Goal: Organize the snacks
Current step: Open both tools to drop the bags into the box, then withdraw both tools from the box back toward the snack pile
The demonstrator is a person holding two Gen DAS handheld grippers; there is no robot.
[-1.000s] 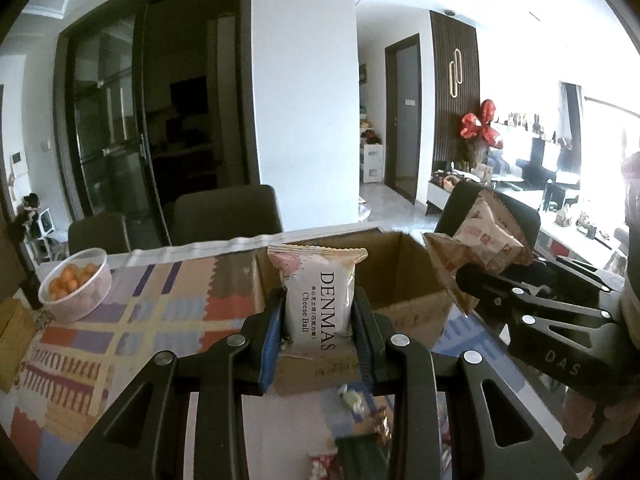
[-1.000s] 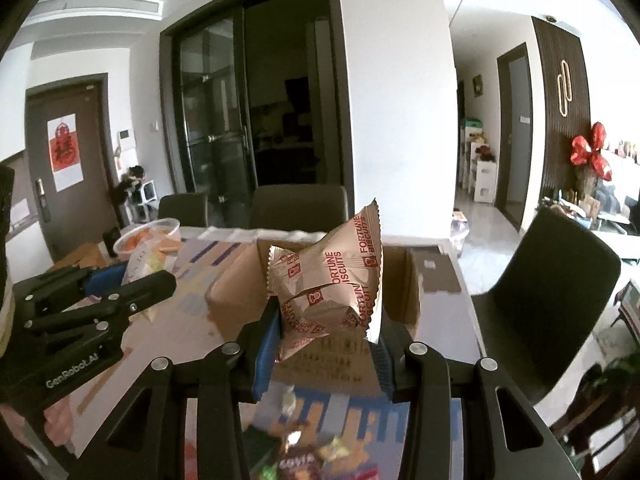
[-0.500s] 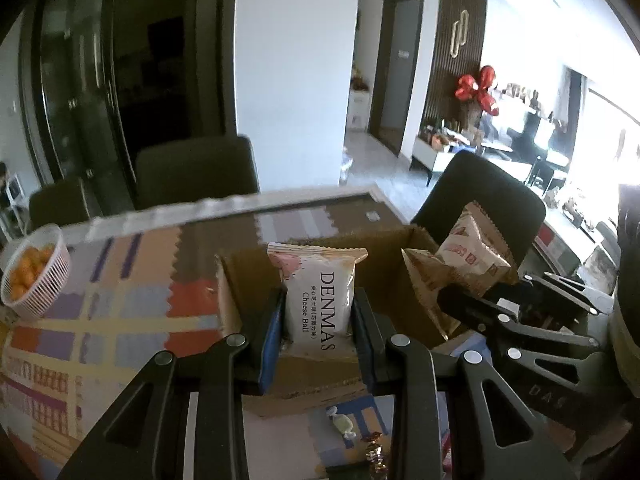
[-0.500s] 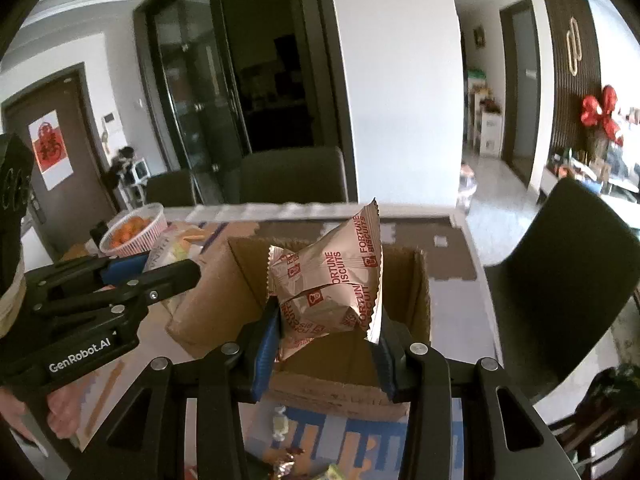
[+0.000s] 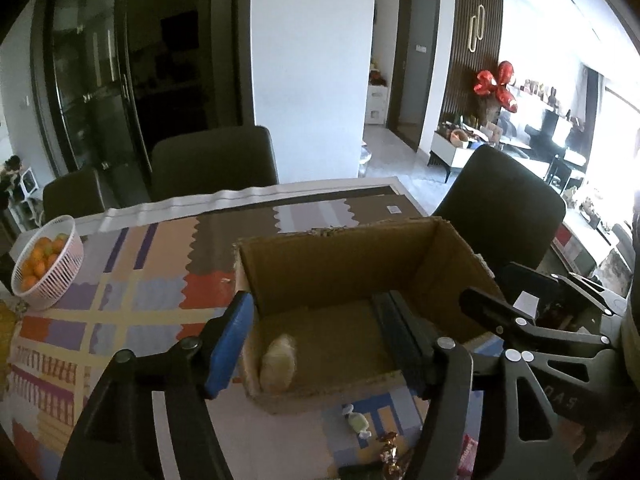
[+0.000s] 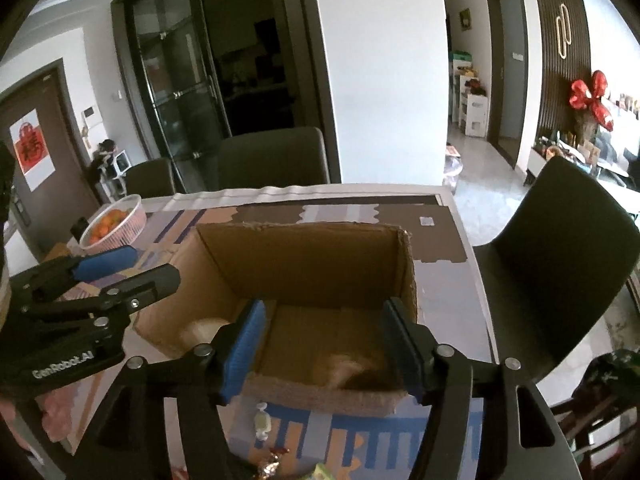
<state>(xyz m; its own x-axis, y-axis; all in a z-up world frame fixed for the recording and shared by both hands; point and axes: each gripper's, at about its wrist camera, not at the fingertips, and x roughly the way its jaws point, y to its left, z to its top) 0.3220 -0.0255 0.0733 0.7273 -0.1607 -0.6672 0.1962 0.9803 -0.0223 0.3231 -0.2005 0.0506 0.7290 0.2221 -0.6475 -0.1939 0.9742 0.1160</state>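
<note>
An open cardboard box (image 5: 340,264) (image 6: 304,264) stands on the patterned tablecloth. My left gripper (image 5: 316,340) hangs over its near left part, jaws opening, nothing between them. Below it a pale cheese-ball packet (image 5: 278,366) (image 6: 202,330) lies blurred inside the box. My right gripper (image 6: 323,344) is over the near right part, jaws also opening and empty. The biscuit packet (image 6: 348,368) lies blurred on the box floor under it. Each gripper shows in the other's view: the right gripper (image 5: 496,284) at the box's right wall, the left gripper (image 6: 136,270) at its left.
A white basket of oranges (image 5: 48,264) (image 6: 116,226) sits at the table's far left. Wrapped candies (image 5: 356,424) (image 6: 262,420) lie on the cloth before the box. Dark chairs (image 5: 212,160) (image 6: 560,280) stand behind and to the right of the table.
Both grippers moved forward over the box, then their jaws spread. The cheese-ball packet and the biscuit packet have left the jaws and dropped into the box.
</note>
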